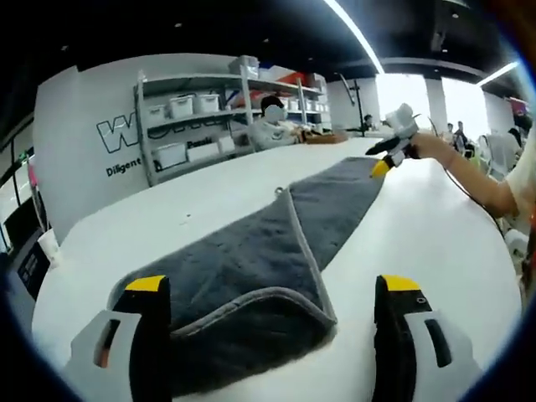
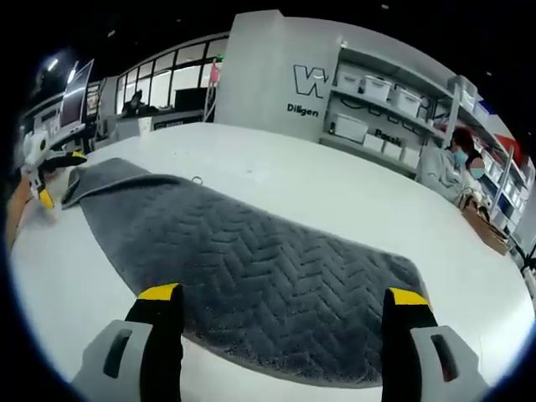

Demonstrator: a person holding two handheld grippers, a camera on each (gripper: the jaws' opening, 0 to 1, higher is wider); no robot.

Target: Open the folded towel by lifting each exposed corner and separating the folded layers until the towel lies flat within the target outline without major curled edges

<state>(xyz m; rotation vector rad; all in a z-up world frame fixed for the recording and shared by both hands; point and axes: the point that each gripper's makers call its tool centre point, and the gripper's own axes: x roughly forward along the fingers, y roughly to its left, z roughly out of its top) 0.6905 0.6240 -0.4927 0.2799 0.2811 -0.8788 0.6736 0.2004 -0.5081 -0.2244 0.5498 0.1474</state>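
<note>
- Towel [image 1: 251, 260] is a dark grey plush thing with a herringbone weave, stretched long across the white table [image 1: 419, 243], one flap folded over itself along a lighter piped edge near the left gripper [image 1: 272, 322].
- Left gripper has its yellow-tipped jaws spread wide, hovering over the near folded end, not touching the cloth as far as I can see.
- Right gripper [image 2: 280, 331] is the same deal in its own view: jaws spread apart, sitting above the other end of the towel, nothing pinched.
- From the left gripper view you can spot the right gripper way down at the far end, right by the towel's corner; can't tell from there if it's touching.
- Small hanging loop [image 1: 279, 191] pokes out at the edge mid-length.
- My guess on handling: soft, floppy, thick enough to have some drag, won't slide easily on itself. It'll sag, not hold shape.
- Best grab is probably the piped corner of the folded flap, pinching only the top layer, then peeling it outward.
- No target outline that I can make out on the table.
</note>
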